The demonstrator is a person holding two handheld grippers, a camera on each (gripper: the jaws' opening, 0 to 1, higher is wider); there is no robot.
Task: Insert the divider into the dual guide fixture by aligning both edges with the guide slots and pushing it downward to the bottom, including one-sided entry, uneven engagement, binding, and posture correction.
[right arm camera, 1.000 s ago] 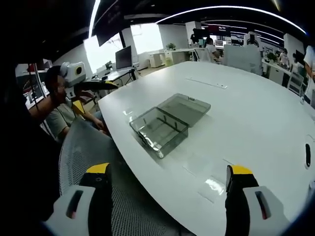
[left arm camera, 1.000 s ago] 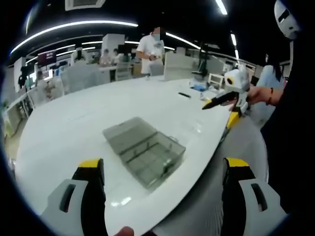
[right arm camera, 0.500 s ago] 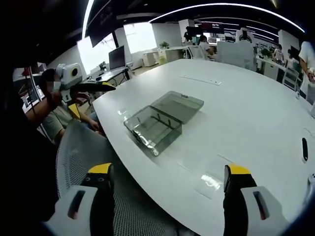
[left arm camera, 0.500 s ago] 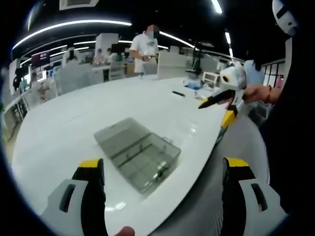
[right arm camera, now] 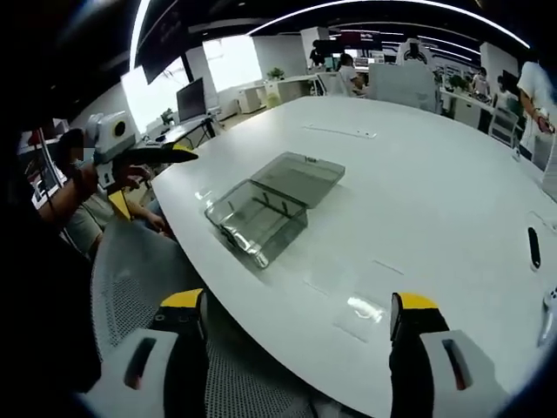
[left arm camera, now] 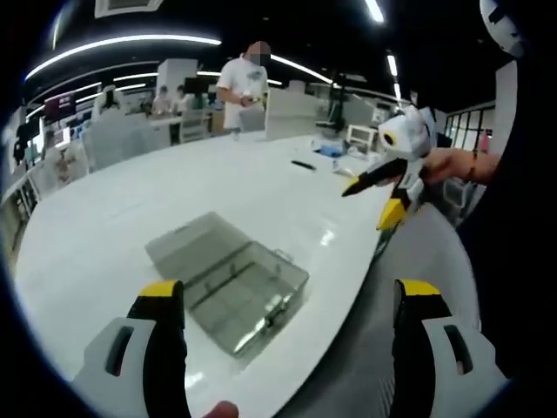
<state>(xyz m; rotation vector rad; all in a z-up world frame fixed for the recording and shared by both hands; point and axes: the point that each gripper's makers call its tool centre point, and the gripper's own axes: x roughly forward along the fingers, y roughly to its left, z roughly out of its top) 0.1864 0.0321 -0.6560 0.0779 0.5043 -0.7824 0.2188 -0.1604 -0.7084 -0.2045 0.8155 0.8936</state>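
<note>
A clear plastic box [left arm camera: 233,283] with inner partitions lies on the white table [left arm camera: 130,218], its lid [left arm camera: 183,244] folded open flat behind it. The same box [right arm camera: 257,218] and lid [right arm camera: 300,177] sit near the table's curved edge. My left gripper [left arm camera: 289,296] hovers open and empty in front of the box, off the table edge. My right gripper [right arm camera: 298,305] is also open and empty, above a mesh chair back. A flat clear piece [right arm camera: 359,312], possibly the divider, lies on the table near it. Each gripper appears in the other's view, held in a hand: right gripper [left arm camera: 383,183], left gripper [right arm camera: 148,155].
A grey mesh chair back [right arm camera: 130,296] stands below the table edge. A black pen-like object [right arm camera: 533,246] lies at the far right of the table, another [left arm camera: 303,165] farther back. A person [left arm camera: 244,83] stands beyond the table among desks and chairs.
Both cameras have drifted, so the box sits lower and further left in the left gripper view. Nothing on the table has moved. Both grippers stay open.
</note>
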